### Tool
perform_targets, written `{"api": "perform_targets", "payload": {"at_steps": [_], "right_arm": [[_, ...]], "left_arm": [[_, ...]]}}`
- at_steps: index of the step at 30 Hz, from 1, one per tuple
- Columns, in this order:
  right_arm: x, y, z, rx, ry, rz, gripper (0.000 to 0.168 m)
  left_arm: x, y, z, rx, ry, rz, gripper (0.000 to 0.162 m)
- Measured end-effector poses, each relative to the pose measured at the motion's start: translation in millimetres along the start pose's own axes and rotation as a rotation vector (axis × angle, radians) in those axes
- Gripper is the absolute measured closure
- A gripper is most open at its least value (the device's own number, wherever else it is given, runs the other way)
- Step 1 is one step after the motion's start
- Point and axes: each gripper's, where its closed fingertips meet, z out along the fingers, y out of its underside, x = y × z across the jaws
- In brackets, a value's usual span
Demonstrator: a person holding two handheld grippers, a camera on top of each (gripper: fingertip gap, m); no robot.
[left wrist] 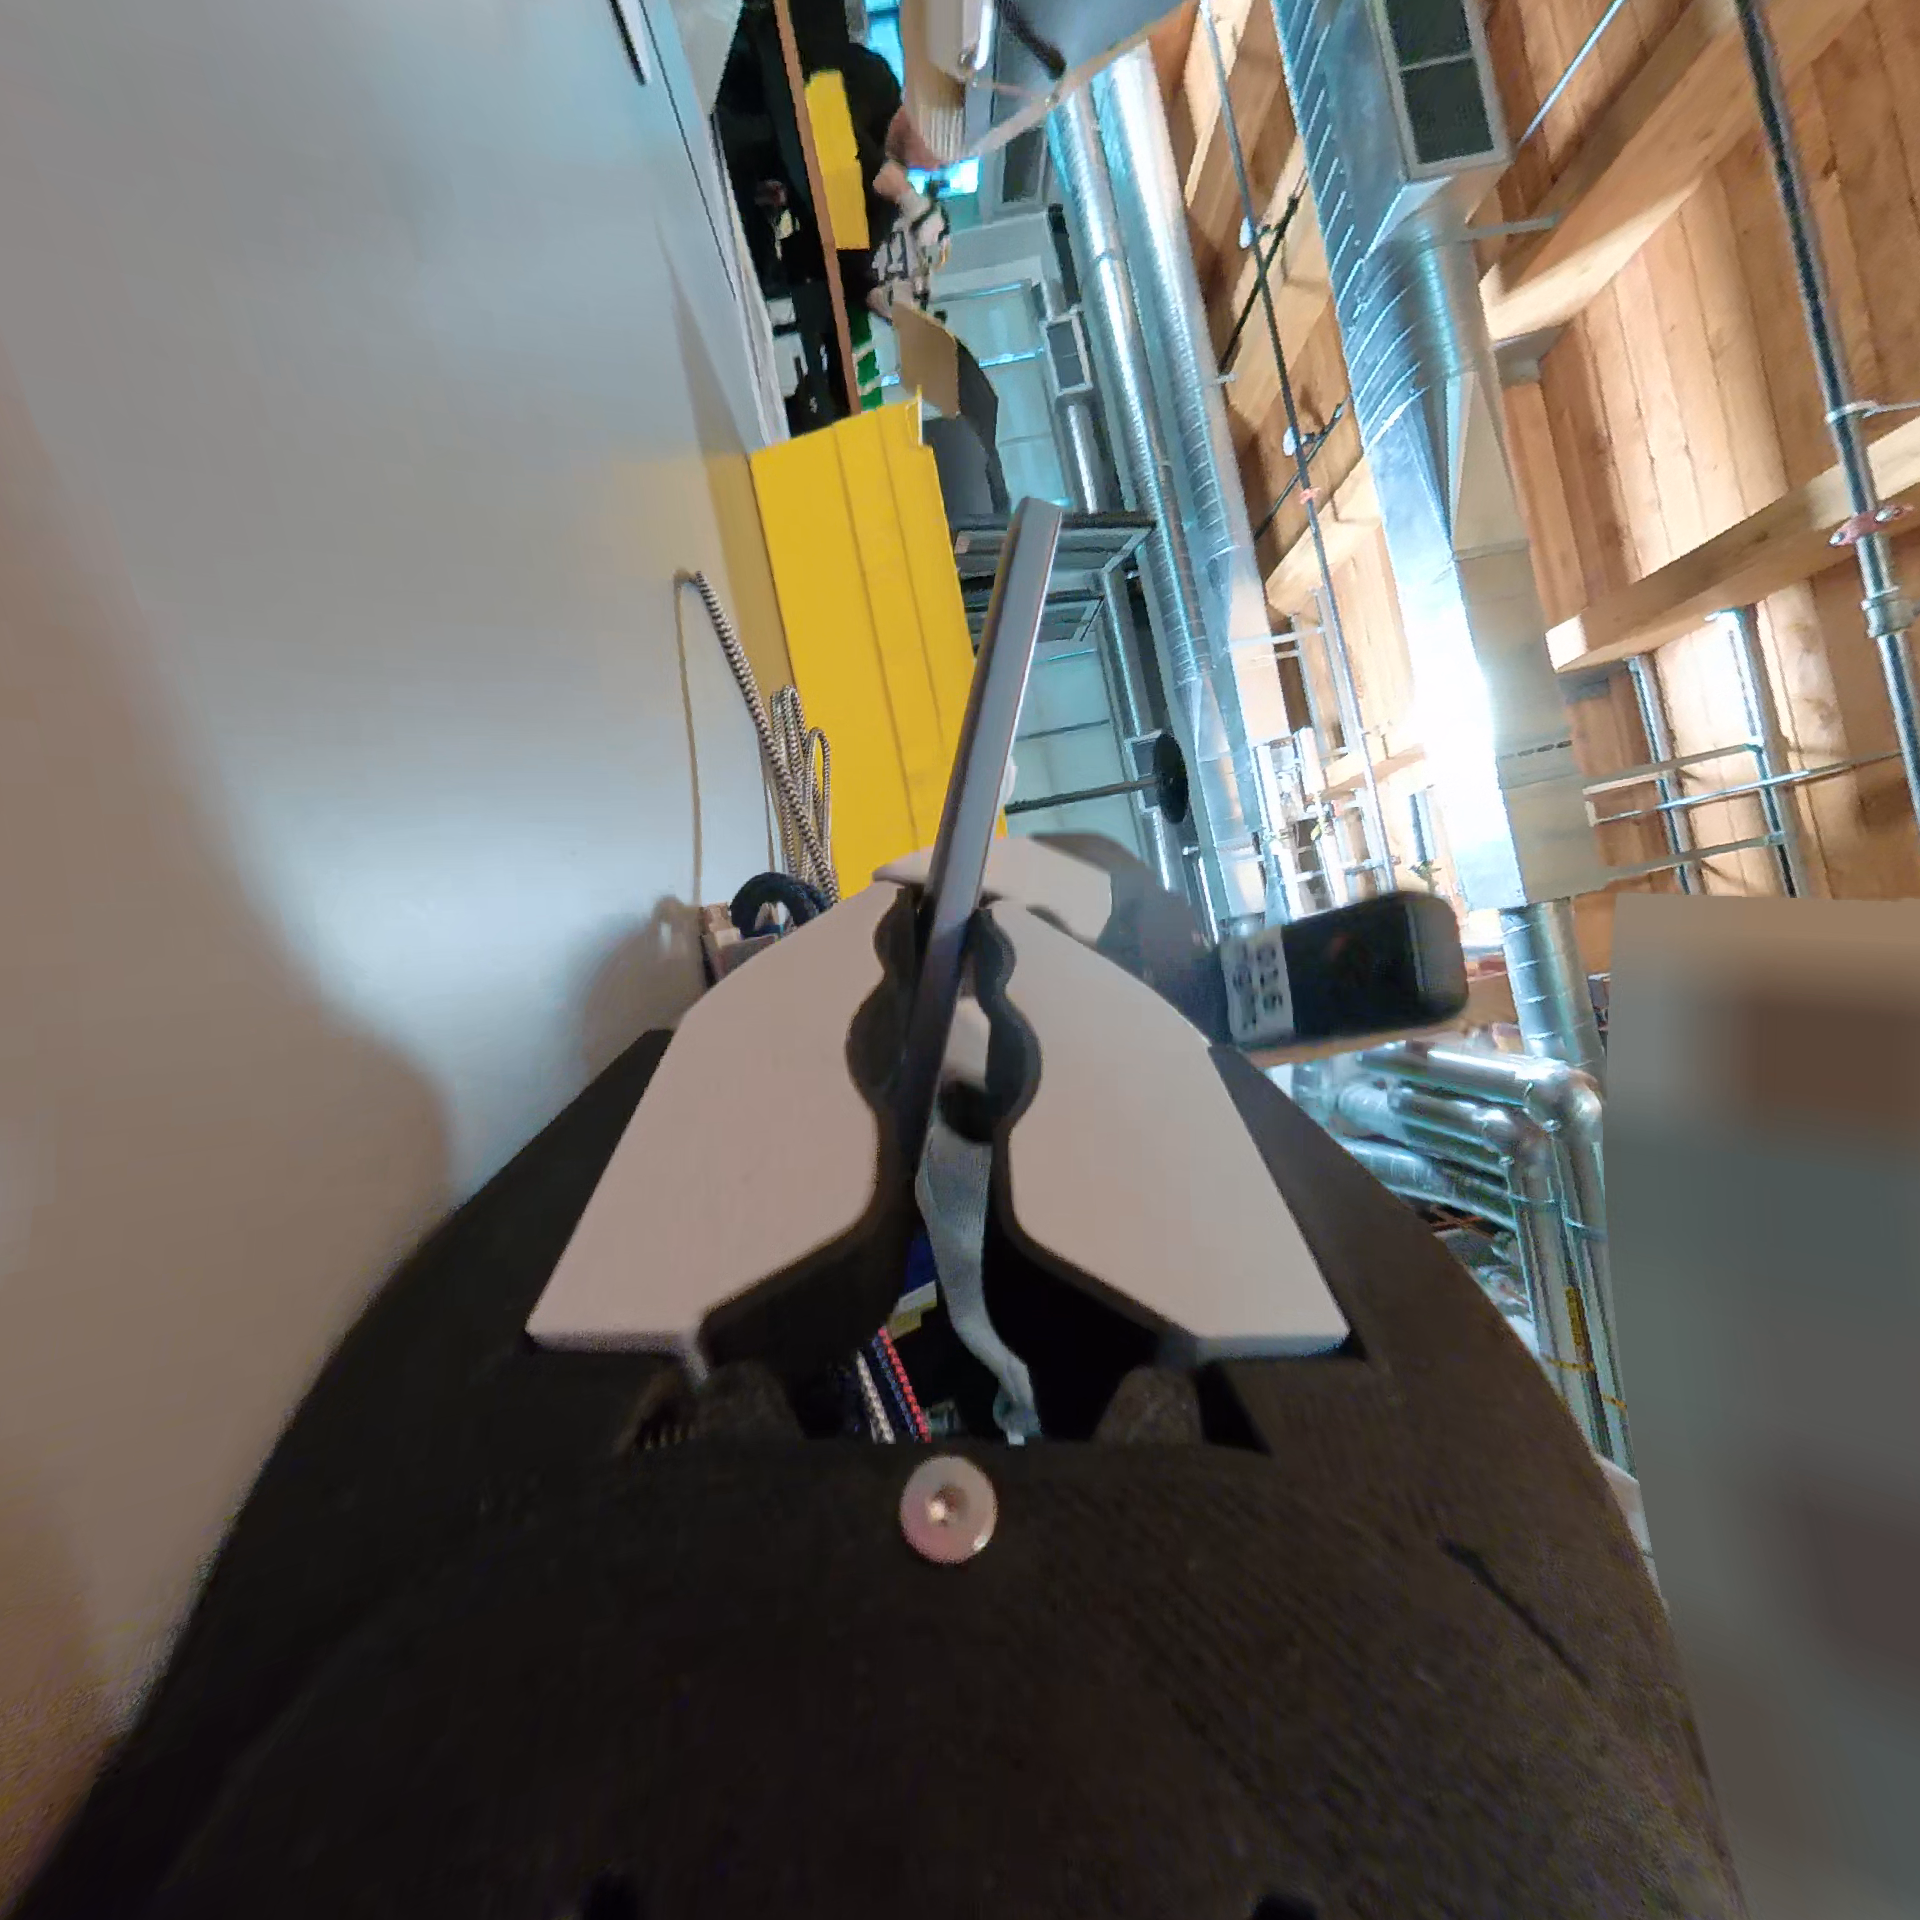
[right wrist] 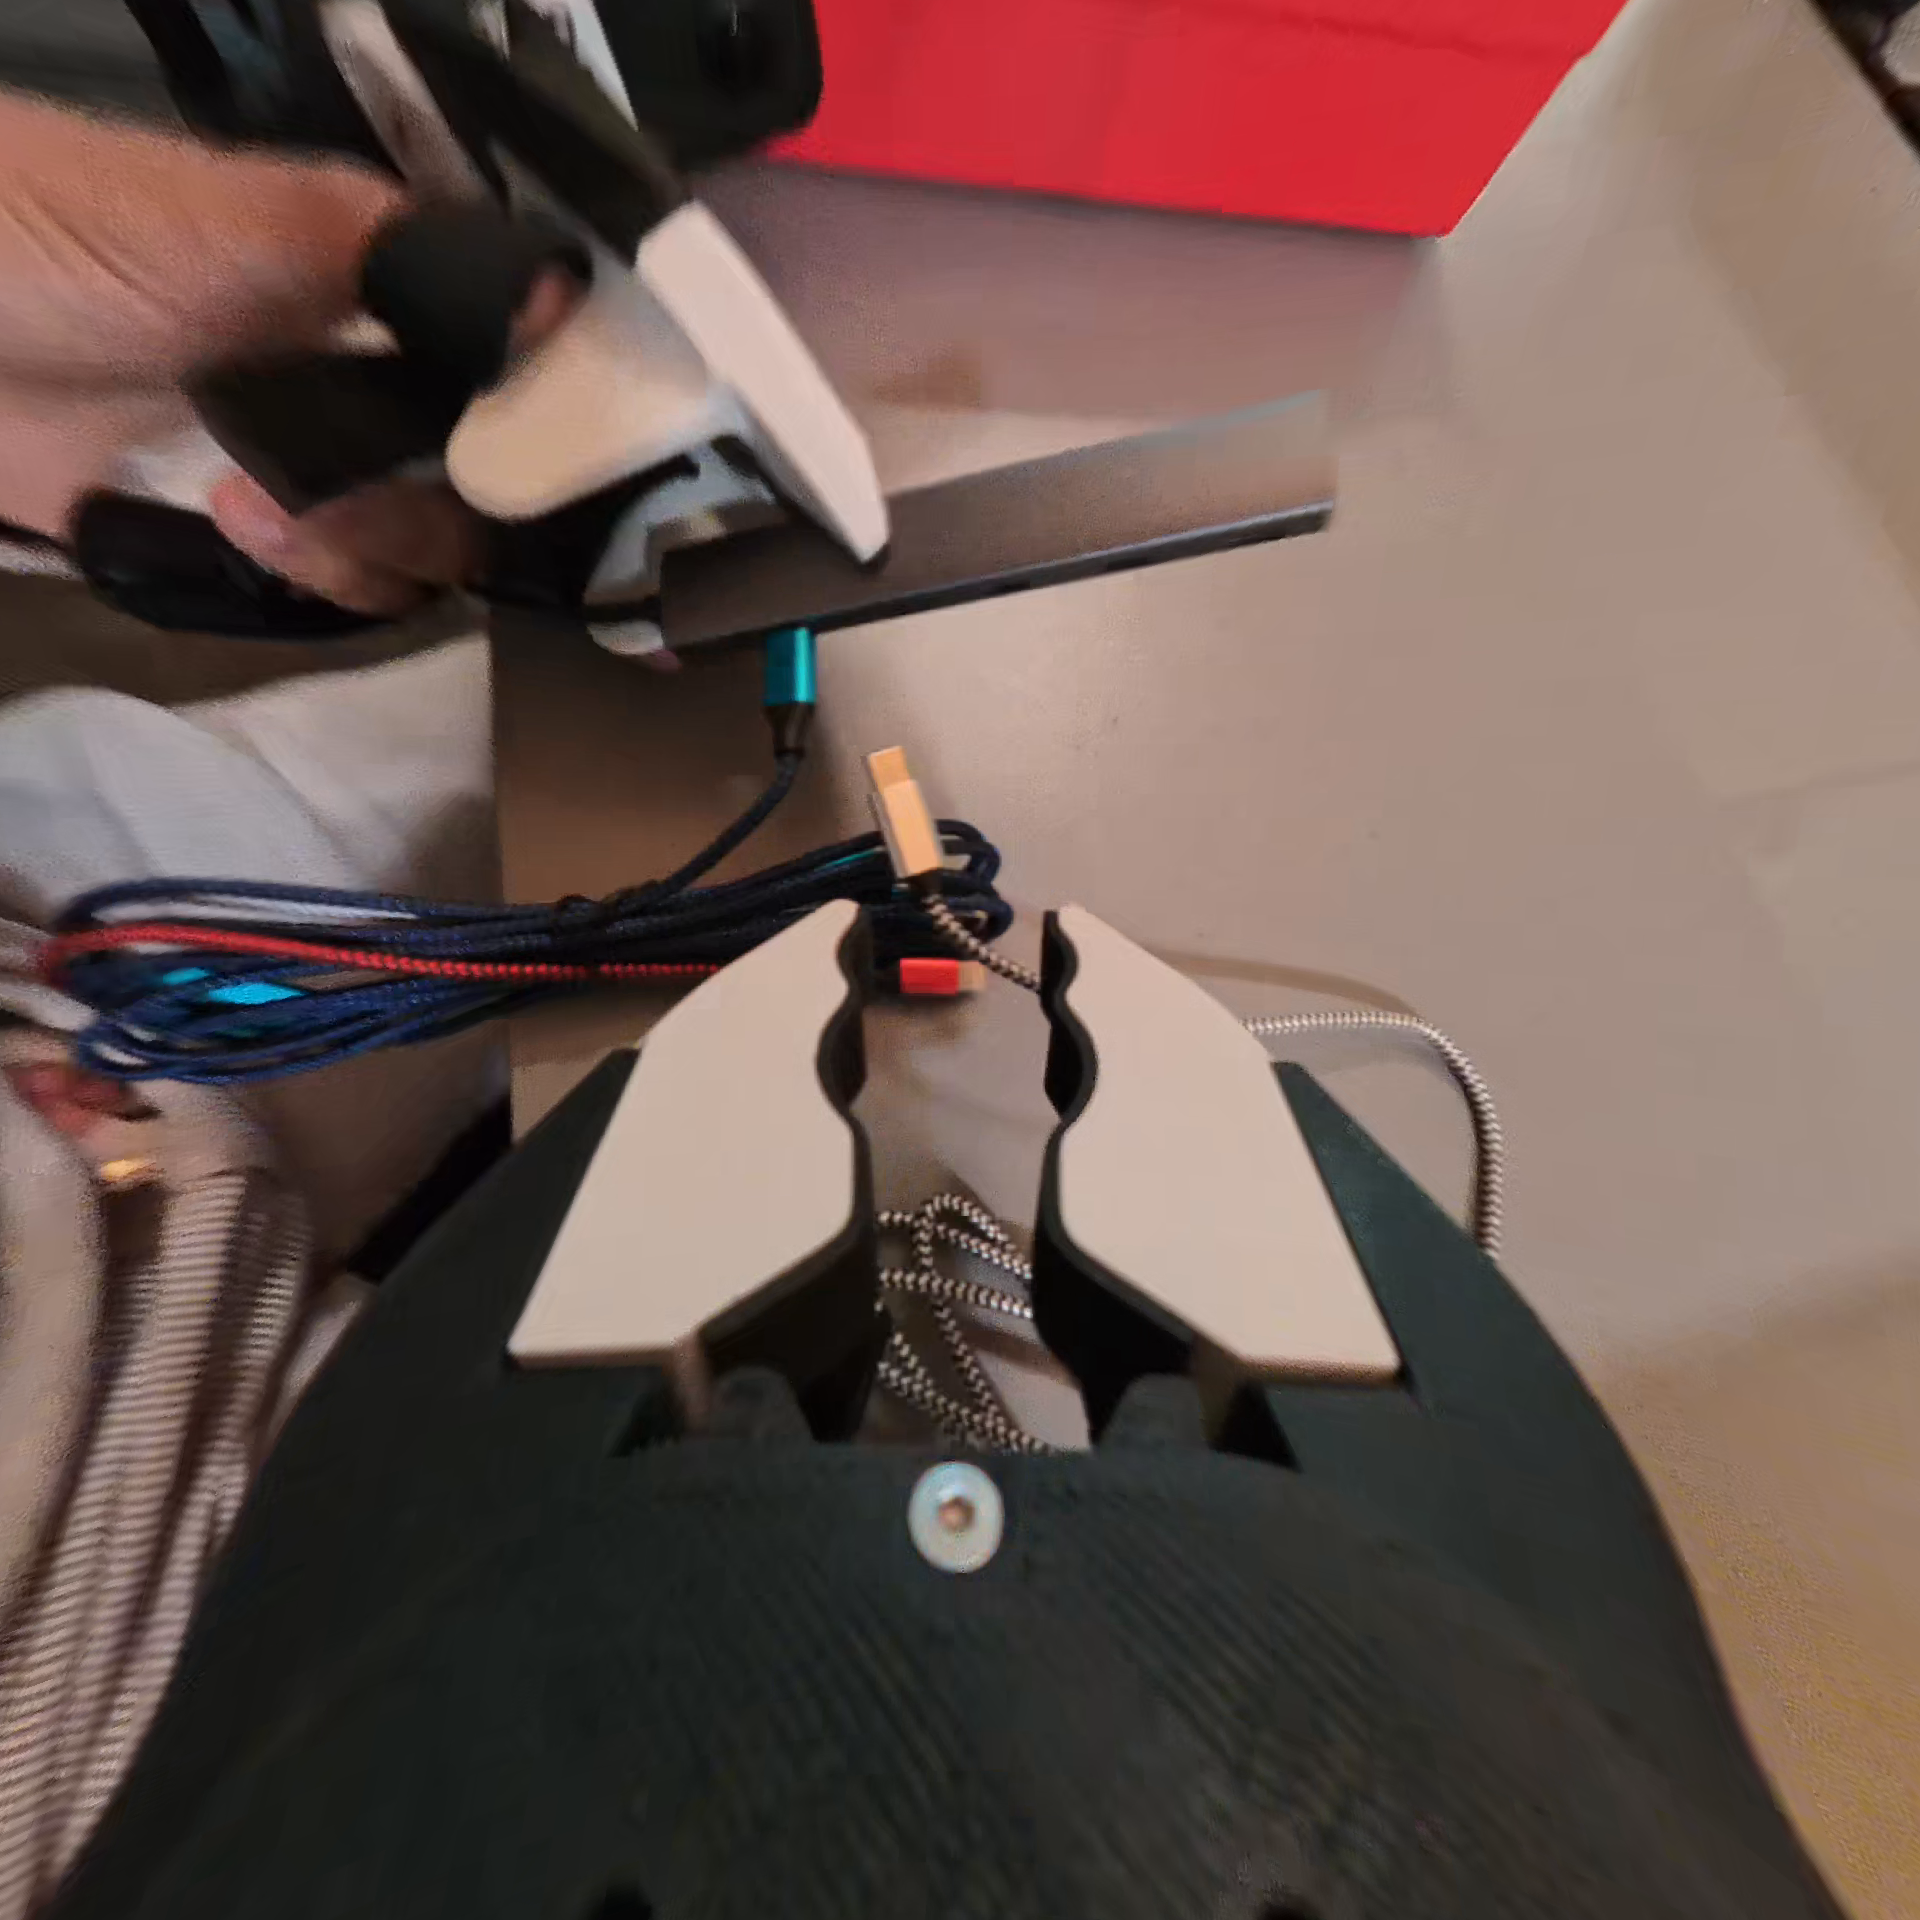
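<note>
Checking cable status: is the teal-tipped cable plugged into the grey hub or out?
Plugged in. The teal connector sits in the edge of the grey hub, which the left gripper clamps; its dark cable hangs down.

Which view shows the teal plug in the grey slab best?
The right wrist view: the teal plug sits in the edge of the grey slab that the left gripper clamps, with its dark cable hanging down. The left wrist view shows the slab edge-on only; no plug is visible.

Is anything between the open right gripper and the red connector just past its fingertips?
Nothing blocks it. The right gripper is open, and the red connector lies in the gap. A black-and-white braided cable crosses there, beside the blue cable bundle.
</note>
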Motion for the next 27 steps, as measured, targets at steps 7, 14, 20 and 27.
{"api": "perform_targets", "payload": {"at_steps": [7, 14, 20, 27], "right_arm": [[-2, -19, -19, 0.256, -0.4, 0.244, 0.137], [-2, -17, -3, 0.197, -0.504, 0.18, 0.14], [-11, -12, 8, 0.121, -0.519, 0.075, 0.143], [-14, -6, 16, 0.085, -0.498, 0.052, 0.157]], "left_arm": [[-3, -1, -2, -0.059, -0.019, 0.009, 0.151], [-2, 3, -1, -0.092, -0.01, 0.008, 0.151], [-1, 4, 0, -0.104, -0.002, 0.01, 0.151], [-1, 5, 2, -0.111, 0.008, 0.007, 0.151]]}}
